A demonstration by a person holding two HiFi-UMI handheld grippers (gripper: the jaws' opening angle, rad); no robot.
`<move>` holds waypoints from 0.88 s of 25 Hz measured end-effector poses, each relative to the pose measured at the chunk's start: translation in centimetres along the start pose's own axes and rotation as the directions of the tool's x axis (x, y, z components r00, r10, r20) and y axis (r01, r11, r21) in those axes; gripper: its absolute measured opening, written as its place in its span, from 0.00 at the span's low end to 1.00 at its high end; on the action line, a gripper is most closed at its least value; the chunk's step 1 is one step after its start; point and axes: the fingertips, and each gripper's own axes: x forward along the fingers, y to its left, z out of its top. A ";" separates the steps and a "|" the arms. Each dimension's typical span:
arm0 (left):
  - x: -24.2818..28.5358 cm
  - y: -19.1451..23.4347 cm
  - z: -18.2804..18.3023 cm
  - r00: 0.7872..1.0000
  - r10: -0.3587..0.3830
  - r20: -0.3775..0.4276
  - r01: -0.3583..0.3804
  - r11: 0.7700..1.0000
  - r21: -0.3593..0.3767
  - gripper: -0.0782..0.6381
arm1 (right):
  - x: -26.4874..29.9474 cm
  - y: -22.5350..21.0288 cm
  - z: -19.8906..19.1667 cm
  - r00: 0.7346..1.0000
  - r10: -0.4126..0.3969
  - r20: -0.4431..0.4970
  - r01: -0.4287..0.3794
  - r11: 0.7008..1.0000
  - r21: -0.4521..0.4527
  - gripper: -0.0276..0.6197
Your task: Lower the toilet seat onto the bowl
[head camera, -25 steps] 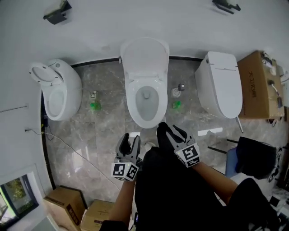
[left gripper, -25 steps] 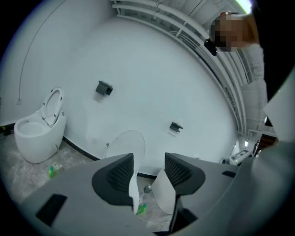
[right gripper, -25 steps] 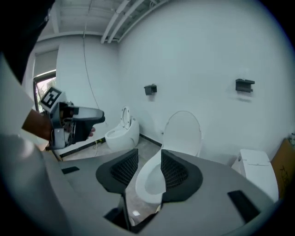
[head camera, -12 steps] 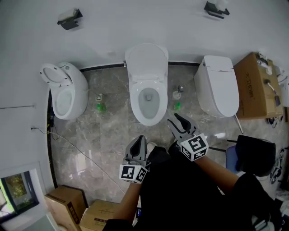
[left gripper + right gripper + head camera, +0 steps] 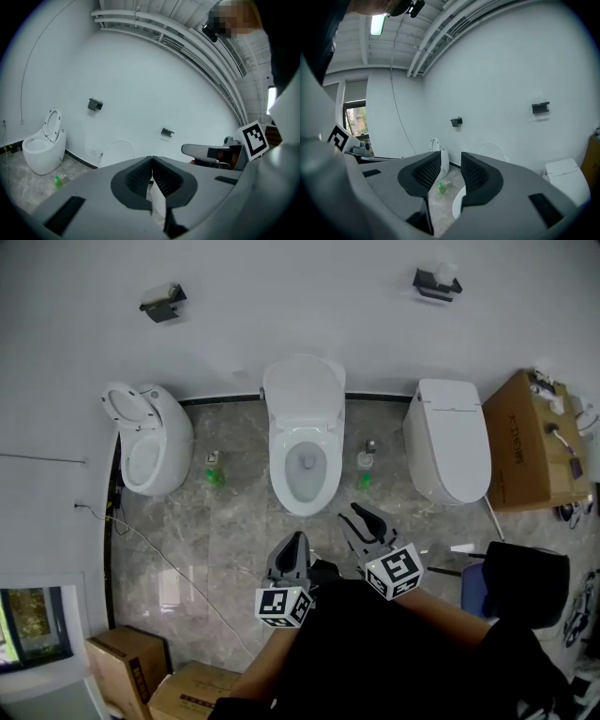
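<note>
The middle white toilet (image 5: 301, 465) stands against the wall with its lid (image 5: 302, 390) up; the bowl's opening shows, and whether the seat ring is down I cannot tell. Both grippers hang in front of it, apart from it. My left gripper (image 5: 293, 542) is shut with nothing between its pads (image 5: 151, 161). To its right, my right gripper (image 5: 362, 519) is open and empty; its jaws have just closed a little. In the right gripper view the floor and a green bottle (image 5: 441, 187) show through the gap of the right gripper (image 5: 451, 161).
An oval toilet (image 5: 150, 442) with its seat up stands at the left, and a toilet with a closed lid (image 5: 450, 437) at the right. A cardboard box (image 5: 536, 437) sits far right. Green bottles (image 5: 216, 476) flank the middle toilet. A cable (image 5: 159, 554) crosses the floor.
Both grippers have risen and drawn back from the middle toilet. The left gripper's jaws, open a second ago, have closed on nothing. The head view has pulled back.
</note>
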 end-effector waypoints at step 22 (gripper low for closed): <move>-5.7 -15.9 -0.1 0.996 0.072 0.051 -0.075 0.995 0.066 0.13 | -18.4 -2.8 0.8 0.993 -0.044 0.112 0.045 0.999 -0.007 0.10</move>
